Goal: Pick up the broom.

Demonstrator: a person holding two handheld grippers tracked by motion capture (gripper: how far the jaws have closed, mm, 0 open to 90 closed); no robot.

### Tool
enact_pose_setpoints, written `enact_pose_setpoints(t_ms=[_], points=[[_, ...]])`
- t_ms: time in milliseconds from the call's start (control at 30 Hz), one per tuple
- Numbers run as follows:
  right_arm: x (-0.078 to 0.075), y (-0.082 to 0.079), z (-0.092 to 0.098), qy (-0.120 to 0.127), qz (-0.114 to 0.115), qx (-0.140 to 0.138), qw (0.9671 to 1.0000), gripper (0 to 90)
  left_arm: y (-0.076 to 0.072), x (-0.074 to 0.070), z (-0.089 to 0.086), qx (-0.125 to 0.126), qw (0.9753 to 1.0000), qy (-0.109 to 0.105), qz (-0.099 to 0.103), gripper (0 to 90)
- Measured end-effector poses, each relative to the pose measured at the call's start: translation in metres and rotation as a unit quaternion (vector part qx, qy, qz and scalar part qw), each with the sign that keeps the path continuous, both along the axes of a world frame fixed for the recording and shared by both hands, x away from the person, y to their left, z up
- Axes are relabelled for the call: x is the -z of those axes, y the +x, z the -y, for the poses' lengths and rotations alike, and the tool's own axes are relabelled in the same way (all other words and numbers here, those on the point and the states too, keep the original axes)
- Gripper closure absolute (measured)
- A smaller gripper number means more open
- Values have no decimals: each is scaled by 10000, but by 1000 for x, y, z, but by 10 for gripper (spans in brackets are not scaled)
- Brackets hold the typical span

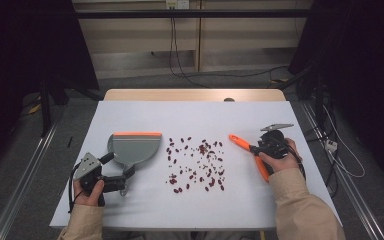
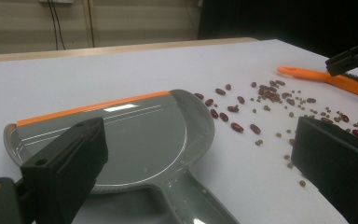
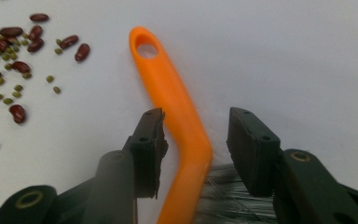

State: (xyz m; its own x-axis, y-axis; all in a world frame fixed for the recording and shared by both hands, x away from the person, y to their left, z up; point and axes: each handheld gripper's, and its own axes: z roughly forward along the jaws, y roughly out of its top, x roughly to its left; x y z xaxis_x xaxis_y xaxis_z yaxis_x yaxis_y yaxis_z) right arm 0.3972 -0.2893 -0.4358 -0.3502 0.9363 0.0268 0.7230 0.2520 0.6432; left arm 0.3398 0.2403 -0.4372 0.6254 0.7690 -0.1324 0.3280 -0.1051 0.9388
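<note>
High view: the left gripper (image 1: 122, 179) was set wide astride the dustpan (image 1: 133, 148) handle; the right gripper (image 3: 193, 135), jaws parted, bracketed the brush (image 3: 179, 121) handle, presumably for sweeping the beans (image 1: 196, 164) lying between.

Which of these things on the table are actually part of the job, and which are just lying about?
Likely part of the job:
dustpan
brush
scattered beans
left gripper
right gripper

Just lying about:
cables on the floor behind the table
</note>
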Motion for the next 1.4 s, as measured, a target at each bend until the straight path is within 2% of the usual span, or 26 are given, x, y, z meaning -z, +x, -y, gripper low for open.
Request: enact_pose_setpoints(t_ms=[100,267,367,733,867,933,967,1000,1333,1400], points=[[4,4,-1,57,-244,-26,9997,589,0,0,0,-7,10000,12,-1,33],[8,6,-3,17,-393,-8,9992,598,1,1,1,-5,10000,-46,-25,32],[11,10,-4,30,-492,-52,9988,624,1,1,1,15,10000,22,-27,32],[12,14,-4,-16,-611,-153,9980,631,1,1,1,22,10000,32,-28,33],[11,17,-4,-73,-670,-174,9976,667,0,1,1,18,10000,44,-27,33],[9,21,-4,-96,-842,-149,9963,683,0,1,1,21,10000,61,-18,33],[9,21,-4,-96,-842,-149,9963,683,0,1,1,14,10000,40,-14,33],[8,23,-7,-189,-927,-167,9954,686,0,1,0,13,10000,43,-7,33],[7,25,-4,-128,-993,-216,9947,694,1,1,1,9,10000,43,-16,33],[6,25,-4,-128,-1013,-205,9946,695,1,1,1,-30,10000,-20,-10,33]])
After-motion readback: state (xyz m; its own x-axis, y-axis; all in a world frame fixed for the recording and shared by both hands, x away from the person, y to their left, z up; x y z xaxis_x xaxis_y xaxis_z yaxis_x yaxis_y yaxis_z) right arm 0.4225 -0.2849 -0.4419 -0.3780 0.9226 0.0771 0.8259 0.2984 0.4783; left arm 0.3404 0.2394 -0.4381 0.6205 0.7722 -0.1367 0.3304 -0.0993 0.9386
